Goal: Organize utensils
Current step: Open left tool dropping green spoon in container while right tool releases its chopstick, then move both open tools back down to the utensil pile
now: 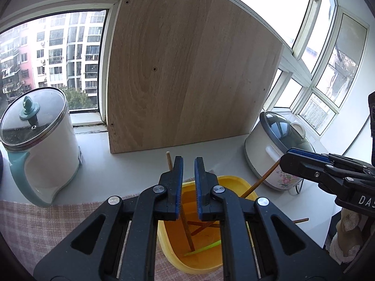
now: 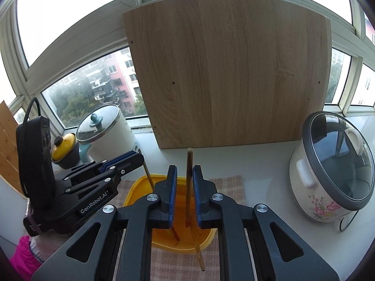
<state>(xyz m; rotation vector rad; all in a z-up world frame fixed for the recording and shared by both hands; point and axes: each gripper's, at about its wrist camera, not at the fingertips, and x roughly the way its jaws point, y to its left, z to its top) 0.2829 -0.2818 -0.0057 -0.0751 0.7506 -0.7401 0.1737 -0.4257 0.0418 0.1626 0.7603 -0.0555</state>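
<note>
Yellow plastic makes up the tub (image 1: 232, 182) low in the middle of the left wrist picture, sitting on a checked cloth (image 1: 35, 222). Brown chopsticks and a green stick (image 1: 204, 249) lie inside it.

The left claw (image 1: 188, 164) hangs right above the tub with its blue pads close together. One chopstick (image 1: 187, 231) leans by its left pad, its top poking out behind and its bottom in the tub. I cannot tell if the pads pinch it.

In the right wrist picture, the right claw (image 2: 184, 171) is a little open. A second chopstick (image 2: 189, 175) stands between its pads, close to the right one, not squeezed. Its low end rests on the cloth in front of the tub.

A wooden board (image 2: 229, 70) stands behind, with a rice cooker (image 2: 332, 175) at the right and a white pot (image 1: 39, 145) at the left.
</note>
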